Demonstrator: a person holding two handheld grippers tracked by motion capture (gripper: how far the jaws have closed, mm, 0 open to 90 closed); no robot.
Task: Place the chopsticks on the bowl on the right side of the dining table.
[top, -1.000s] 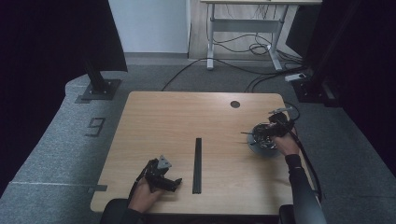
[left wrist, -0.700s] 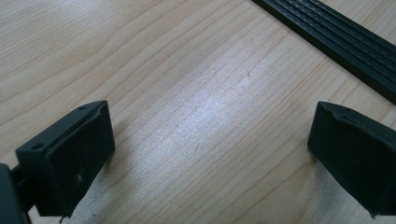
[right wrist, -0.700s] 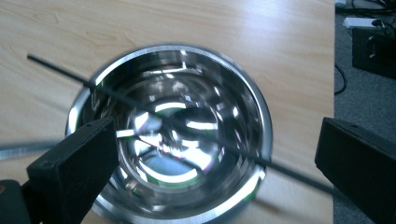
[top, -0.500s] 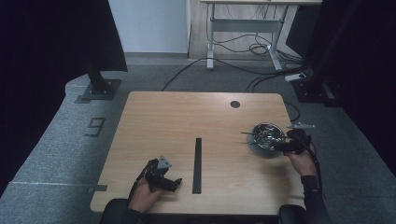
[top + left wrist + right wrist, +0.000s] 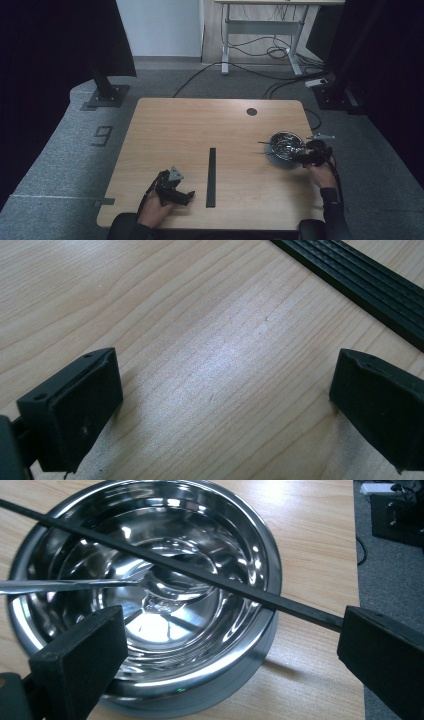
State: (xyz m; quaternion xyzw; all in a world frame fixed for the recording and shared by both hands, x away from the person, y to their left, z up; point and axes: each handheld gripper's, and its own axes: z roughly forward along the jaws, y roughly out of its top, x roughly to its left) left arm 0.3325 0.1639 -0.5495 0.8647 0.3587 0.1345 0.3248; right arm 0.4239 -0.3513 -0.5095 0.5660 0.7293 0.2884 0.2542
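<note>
Table [image 5: 190, 130]: pale wood, rounded corners, grey carpet on all sides. A black strip [image 5: 212, 176] lies along the middle toward the near edge; a dark round hole [image 5: 251, 111] sits near the far edge. The wide far-left stretch of the top is bare wood.

Left gripper [image 5: 172, 188]: low over the near-left part of the table, close to the near edge, just left of the black strip. In the left gripper view [image 5: 220, 405] its jaws stand wide apart, released, with bare wood between them and the strip [image 5: 360, 285] crossing the upper right corner.

Right gripper [image 5: 307, 156]: at the right edge of the table, just beside the steel bowl [image 5: 285, 145]. In the right gripper view [image 5: 225, 660] its jaws are spread, grasping nothing, 1 on each side of the bowl's near rim.

Steel bowl [image 5: 150, 590]: near the right table edge, resting on a grey round base. Inside it lies a metal spoon [image 5: 100, 584], handle running out over the rim. A thin black rod [image 5: 175, 567] lies across the top of the bowl, from rim to rim and beyond.

Writing: a mark on the carpet left of the table [image 5: 102, 135], reading like a 9.
</note>
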